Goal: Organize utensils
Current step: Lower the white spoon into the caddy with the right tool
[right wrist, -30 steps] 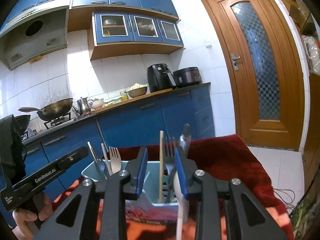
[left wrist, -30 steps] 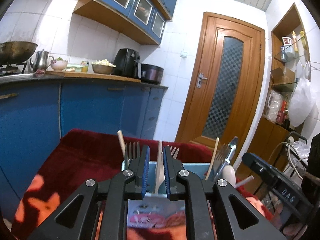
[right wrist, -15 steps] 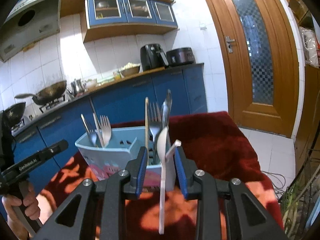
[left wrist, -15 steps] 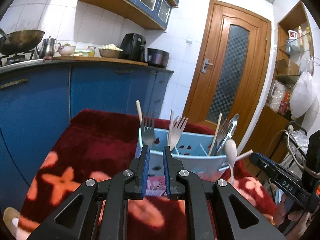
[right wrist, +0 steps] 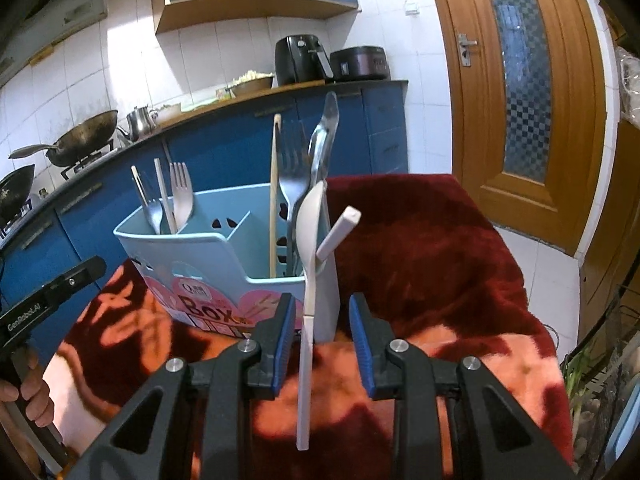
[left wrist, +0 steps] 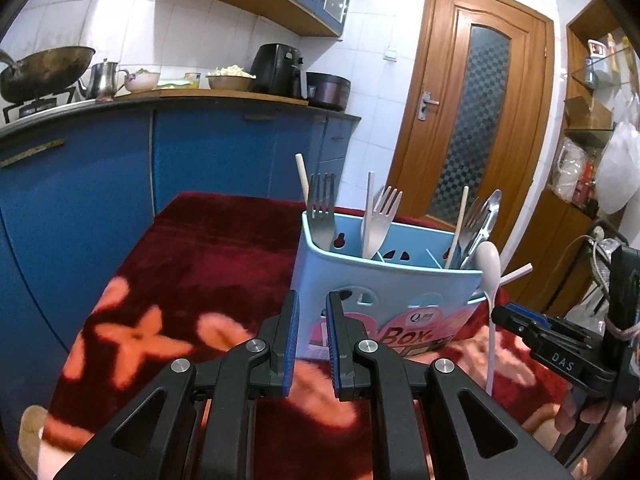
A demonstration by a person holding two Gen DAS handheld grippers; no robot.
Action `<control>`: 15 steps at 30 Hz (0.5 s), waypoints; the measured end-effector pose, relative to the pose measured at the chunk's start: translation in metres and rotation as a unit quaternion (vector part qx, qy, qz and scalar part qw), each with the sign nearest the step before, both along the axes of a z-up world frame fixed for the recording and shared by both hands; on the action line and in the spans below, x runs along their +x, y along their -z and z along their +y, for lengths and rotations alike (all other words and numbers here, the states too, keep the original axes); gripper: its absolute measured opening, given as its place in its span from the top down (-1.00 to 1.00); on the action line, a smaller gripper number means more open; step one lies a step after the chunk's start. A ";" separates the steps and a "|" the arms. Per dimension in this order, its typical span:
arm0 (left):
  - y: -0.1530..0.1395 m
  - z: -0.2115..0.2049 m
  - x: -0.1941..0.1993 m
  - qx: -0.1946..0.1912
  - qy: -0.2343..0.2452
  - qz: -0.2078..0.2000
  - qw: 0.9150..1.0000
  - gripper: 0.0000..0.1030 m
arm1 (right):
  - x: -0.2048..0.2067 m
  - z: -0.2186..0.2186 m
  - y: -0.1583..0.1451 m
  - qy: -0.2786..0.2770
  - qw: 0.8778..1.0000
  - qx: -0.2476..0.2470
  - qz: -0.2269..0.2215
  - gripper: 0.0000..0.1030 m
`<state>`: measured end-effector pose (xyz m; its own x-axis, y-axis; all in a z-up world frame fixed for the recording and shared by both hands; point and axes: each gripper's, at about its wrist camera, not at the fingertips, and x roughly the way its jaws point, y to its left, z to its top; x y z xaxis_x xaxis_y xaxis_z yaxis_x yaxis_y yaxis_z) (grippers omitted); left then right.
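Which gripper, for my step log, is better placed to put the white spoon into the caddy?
Right: the white spoon sits between the right gripper fingers, beside the caddy; the left gripper is empty.

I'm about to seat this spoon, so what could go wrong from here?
1. The white spoon hangs bowl-up between the right gripper fingers with a visible gap on one side. The grip looks loose, so it may slip onto the blanket.
2. The blue box compartment nearest it already holds a fork, tongs and a chopstick, so the spoon could snag.
3. The box stands on soft blanket and the left gripper isn't bracing it, so a push might tip it.
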<state>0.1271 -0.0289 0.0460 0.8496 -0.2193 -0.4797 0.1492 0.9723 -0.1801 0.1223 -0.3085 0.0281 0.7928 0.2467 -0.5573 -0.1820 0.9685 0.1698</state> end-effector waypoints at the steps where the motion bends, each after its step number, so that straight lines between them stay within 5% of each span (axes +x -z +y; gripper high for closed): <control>1: 0.001 0.000 0.000 0.001 0.000 0.001 1.000 0.75 | 0.002 0.000 0.001 -0.001 1.000 -0.001 0.005 0.47; 9: 0.004 0.002 0.003 0.009 -0.003 0.004 1.000 0.75 | 0.012 0.002 0.005 -0.020 0.999 0.012 0.029 0.83; 15: 0.006 0.003 0.004 0.004 -0.002 0.007 1.000 0.75 | -0.004 0.007 -0.003 -0.033 0.999 0.014 0.012 0.86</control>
<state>0.1311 -0.0263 0.0398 0.8433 -0.2122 -0.4937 0.1431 0.9742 -0.1743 0.1188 -0.3012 0.0310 0.7611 0.3132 -0.5679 -0.2400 0.9495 0.2020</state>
